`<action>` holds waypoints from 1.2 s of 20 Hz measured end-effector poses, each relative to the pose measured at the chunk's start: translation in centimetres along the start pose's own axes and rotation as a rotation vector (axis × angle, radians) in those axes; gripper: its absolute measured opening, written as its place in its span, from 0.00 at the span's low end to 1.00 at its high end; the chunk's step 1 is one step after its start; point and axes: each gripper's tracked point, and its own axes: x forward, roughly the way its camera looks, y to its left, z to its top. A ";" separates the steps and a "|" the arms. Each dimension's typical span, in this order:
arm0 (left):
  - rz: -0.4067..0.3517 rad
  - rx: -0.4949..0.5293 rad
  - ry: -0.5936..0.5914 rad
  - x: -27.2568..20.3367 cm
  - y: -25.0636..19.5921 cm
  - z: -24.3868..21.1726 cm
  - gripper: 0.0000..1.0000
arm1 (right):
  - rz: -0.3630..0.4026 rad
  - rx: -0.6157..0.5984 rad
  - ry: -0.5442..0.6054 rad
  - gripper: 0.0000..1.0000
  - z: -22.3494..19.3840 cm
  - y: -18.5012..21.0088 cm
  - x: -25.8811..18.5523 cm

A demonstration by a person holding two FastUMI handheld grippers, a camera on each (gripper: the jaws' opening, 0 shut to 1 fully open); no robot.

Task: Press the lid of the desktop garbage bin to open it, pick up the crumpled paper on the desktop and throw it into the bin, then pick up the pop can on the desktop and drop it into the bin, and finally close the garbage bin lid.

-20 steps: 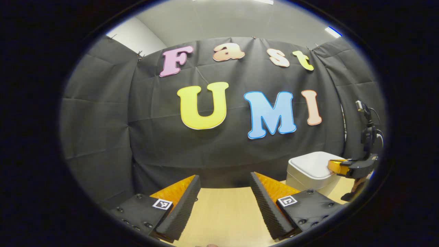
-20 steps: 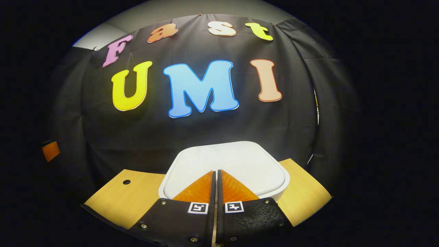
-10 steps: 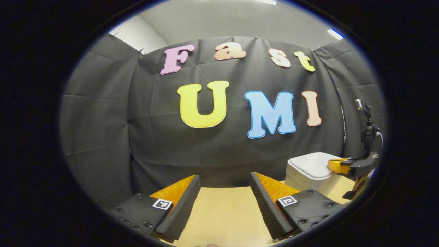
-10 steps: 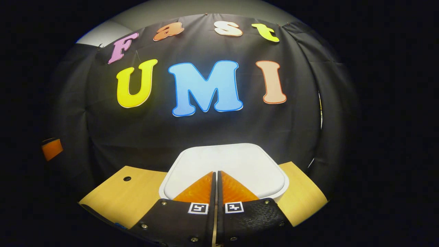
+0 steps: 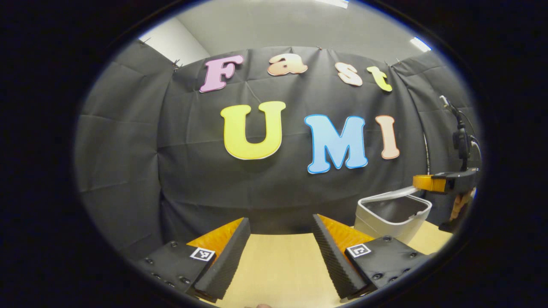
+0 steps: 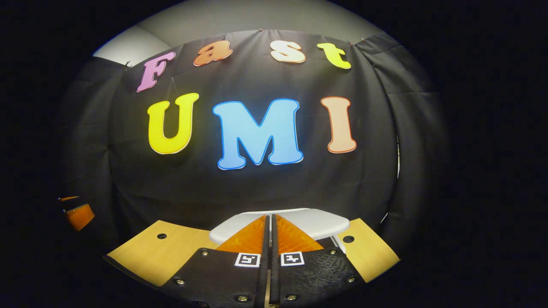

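The white desktop bin (image 5: pixel 385 226) stands at the right of the wooden table (image 5: pixel 278 265) in the left gripper view. Its lid (image 5: pixel 390 194) is tilted up and the dark inside shows under it. My right gripper (image 5: pixel 422 183) hovers shut just above the raised lid, with a hand behind it. In the right gripper view the lid (image 6: pixel 312 223) appears nearly edge-on, directly beyond the shut right gripper (image 6: pixel 269 216), which holds nothing. My left gripper (image 5: pixel 280 224) is open and empty, low over the table and left of the bin.
The black cloth wall closes off the back and both sides right behind the bin. The table (image 6: pixel 171 252) has two small holes (image 6: pixel 162 236) flanking the bin. A finger of the left gripper (image 6: pixel 79 215) sits at the far left.
The bin lid, flat and closed before, has sprung up. My right gripper has risen off the lid, still shut. The left gripper has barely moved.
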 end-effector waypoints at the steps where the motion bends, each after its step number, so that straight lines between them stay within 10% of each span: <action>1: -0.001 0.002 0.001 -0.1 0.0 -0.1 0.85 | -0.004 0.001 -0.011 0.03 0.4 -0.1 -0.3; 4: 0.001 -0.008 0.004 -0.8 0.5 -0.4 1.00 | -0.005 0.016 -0.041 0.04 1.7 0.0 -1.4; 12: 0.043 -0.016 0.051 -1.6 3.5 -3.8 1.00 | 0.015 0.004 -0.043 0.04 2.1 1.1 -3.4; 24: -0.011 -0.004 0.348 -4.9 4.2 -20.5 0.97 | 0.035 -0.029 0.024 0.04 -0.2 2.3 -5.0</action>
